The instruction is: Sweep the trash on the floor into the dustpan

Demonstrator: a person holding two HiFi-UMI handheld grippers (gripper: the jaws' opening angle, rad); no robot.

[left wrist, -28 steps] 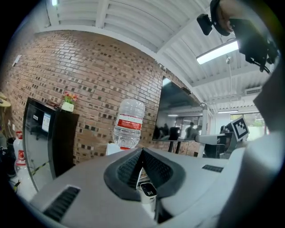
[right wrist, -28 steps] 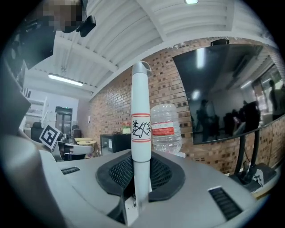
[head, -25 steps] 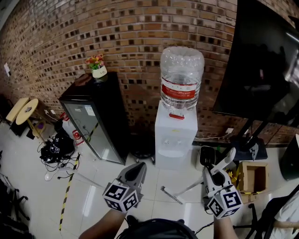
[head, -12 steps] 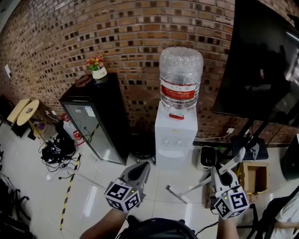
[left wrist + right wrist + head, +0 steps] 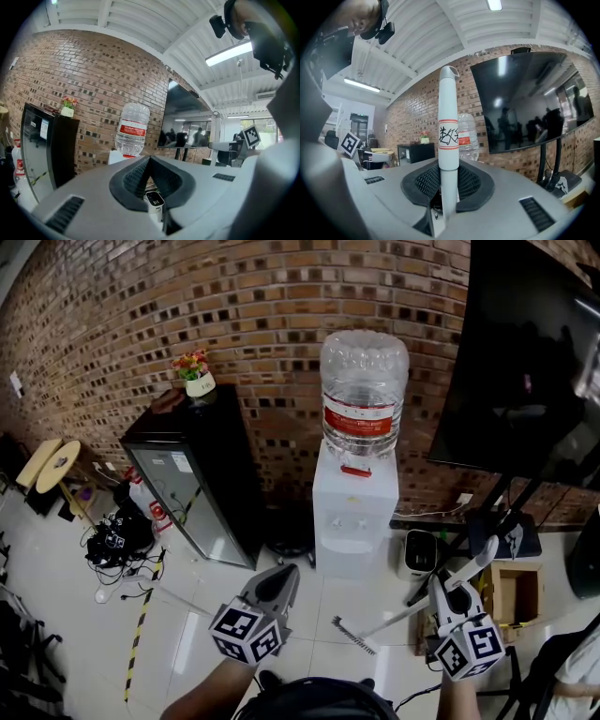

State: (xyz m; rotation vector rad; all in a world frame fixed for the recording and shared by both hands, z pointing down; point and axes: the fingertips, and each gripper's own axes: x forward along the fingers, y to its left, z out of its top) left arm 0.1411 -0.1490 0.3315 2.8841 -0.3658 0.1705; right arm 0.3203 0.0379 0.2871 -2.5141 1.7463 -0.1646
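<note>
- Head view: one left gripper [image 5: 280, 577] and one right gripper [image 5: 449, 589] sit low in frame. One broom [image 5: 398, 614] slants between them, its single brush head [image 5: 353, 635] down at the white floor [image 5: 187, 624] before one water dispenser [image 5: 354, 517].
- Right gripper view: the fingers are clamped on the broom's white handle [image 5: 448, 136], which stands upright between them.
- Left gripper view: the fingers are pressed together with nothing between them.
- Brick wall side: one black cabinet [image 5: 192, 474] carries one flower pot [image 5: 198, 381], and one bottle [image 5: 365, 395] tops the dispenser. One cardboard box [image 5: 511, 594] lies just beside the right gripper.
</note>
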